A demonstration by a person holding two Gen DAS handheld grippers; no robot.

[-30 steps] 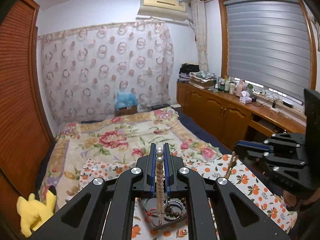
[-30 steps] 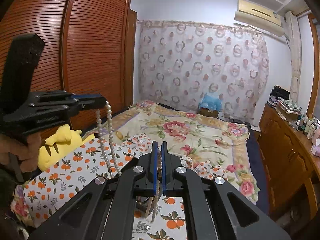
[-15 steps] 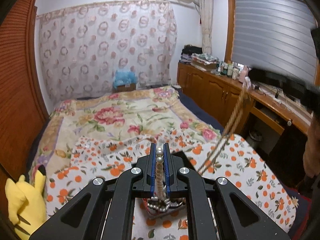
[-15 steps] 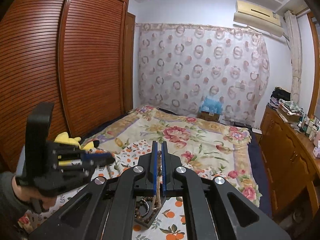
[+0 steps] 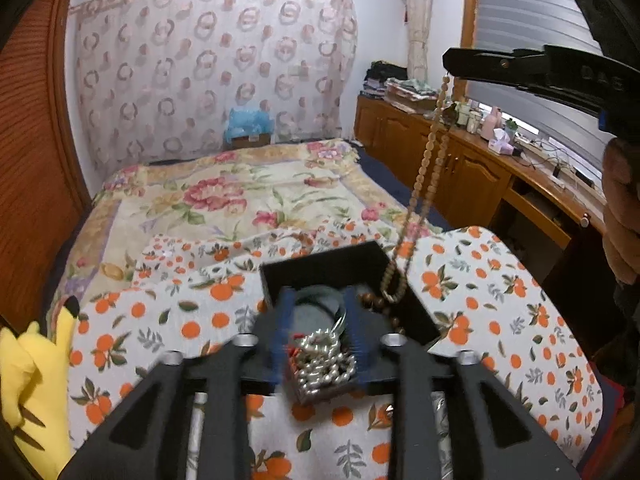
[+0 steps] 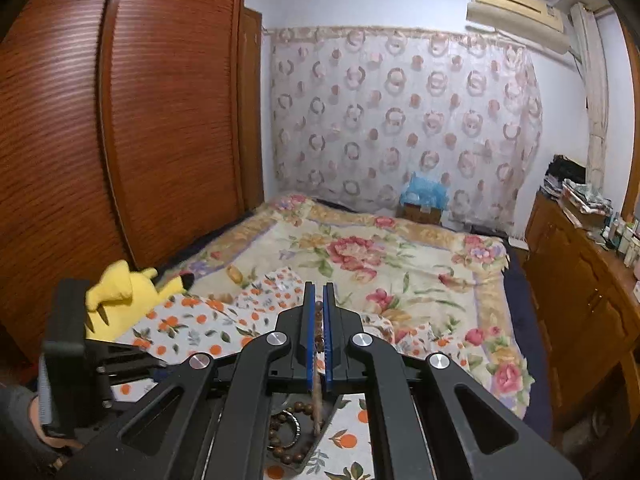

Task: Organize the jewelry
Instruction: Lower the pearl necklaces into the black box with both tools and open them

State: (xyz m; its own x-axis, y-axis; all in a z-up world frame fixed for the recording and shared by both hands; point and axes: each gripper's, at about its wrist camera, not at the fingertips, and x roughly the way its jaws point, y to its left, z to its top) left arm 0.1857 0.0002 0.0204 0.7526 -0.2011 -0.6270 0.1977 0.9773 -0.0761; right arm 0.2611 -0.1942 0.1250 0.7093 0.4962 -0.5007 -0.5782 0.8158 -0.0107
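Note:
A black jewelry box [image 5: 320, 268] sits on the orange-print cloth [image 5: 500, 300]. My left gripper [image 5: 318, 312] hangs low over it with its jaws opening. The pearl necklace [image 5: 324, 356] lies heaped in the box between the spread blue pads and no longer touches them. My right gripper [image 5: 452, 62] is up at the right, shut on a tan bead necklace [image 5: 428, 152] whose lower loop reaches the box's right side. In the right wrist view the tan bead necklace [image 6: 318, 316] runs between the shut right gripper [image 6: 318, 292] pads, above a dark bead bracelet [image 6: 280, 428] in the box.
A yellow plush toy [image 5: 32, 372] lies at the cloth's left edge. The floral bed cover [image 5: 240, 192] stretches behind the box. Wooden cabinets [image 5: 460, 168] line the right wall and a wardrobe [image 6: 140, 120] the left. A person's hand [image 5: 620, 208] holds the right gripper.
My left gripper sank to the box and its jaws spread, letting the pearl necklace drop into a heap inside. The right gripper carried the tan beads sideways over the box.

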